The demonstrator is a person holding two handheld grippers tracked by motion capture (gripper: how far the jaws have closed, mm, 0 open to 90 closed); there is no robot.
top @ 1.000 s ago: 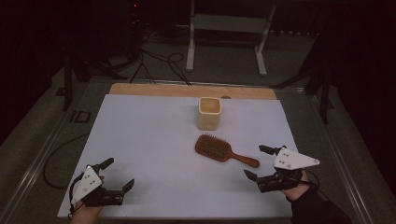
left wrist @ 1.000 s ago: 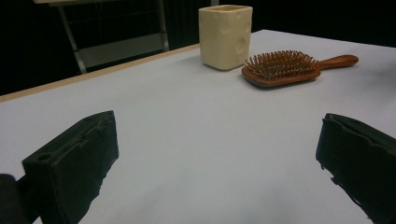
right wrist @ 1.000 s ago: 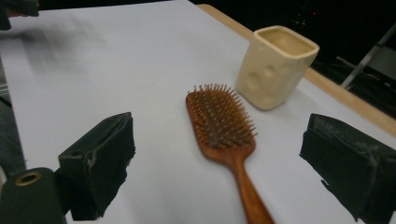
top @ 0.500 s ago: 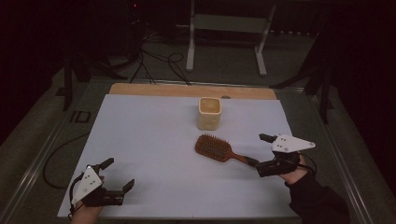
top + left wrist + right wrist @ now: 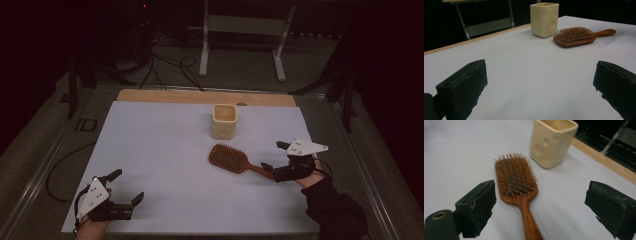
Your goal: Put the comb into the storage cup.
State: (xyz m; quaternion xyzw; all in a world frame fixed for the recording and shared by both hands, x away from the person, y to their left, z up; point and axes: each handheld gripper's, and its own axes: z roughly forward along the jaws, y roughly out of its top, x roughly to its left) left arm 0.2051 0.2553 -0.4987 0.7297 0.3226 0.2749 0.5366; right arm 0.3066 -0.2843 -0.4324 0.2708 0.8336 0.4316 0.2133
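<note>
- Since the earlier frames the right gripper (image 5: 275, 157) has slid left and a little farther up the table, so that it now sits at the end of the brush handle; the left gripper (image 5: 127, 187) has kept its place at the near left corner.
- The right gripper's two black jaws stand wide apart, released, with nothing between them pinched; in the right gripper view (image 5: 540, 202) the handle runs up the middle of the gap, touching neither jaw as far as can be seen.
- The oval wooden paddle hairbrush with reddish-brown bristles (image 5: 229, 156) lies flat on the table, bristles up, right of centre; its head points far-left and its slim handle points near-right toward the right gripper.
- The same hairbrush (image 5: 516, 178) has its head just near the cup, apart from it, not touching.
- The cream square ceramic cup with dimpled sides (image 5: 224, 121) stands upright, far of the brush and near the far edge of the sheet.
- The left gripper's jaws are also spread open and empty, resting low over bare surface, well apart from brush and cup; from the left gripper view (image 5: 540, 80) both the cup (image 5: 544, 18) and the brush (image 5: 575, 36) lie far ahead.
- The white sheet covering the table (image 5: 160, 150) has a strip of bare light wood (image 5: 200, 96) showing along its far edge.
- A dark sleeve (image 5: 335, 210) covers the person's right forearm at the near right.
</note>
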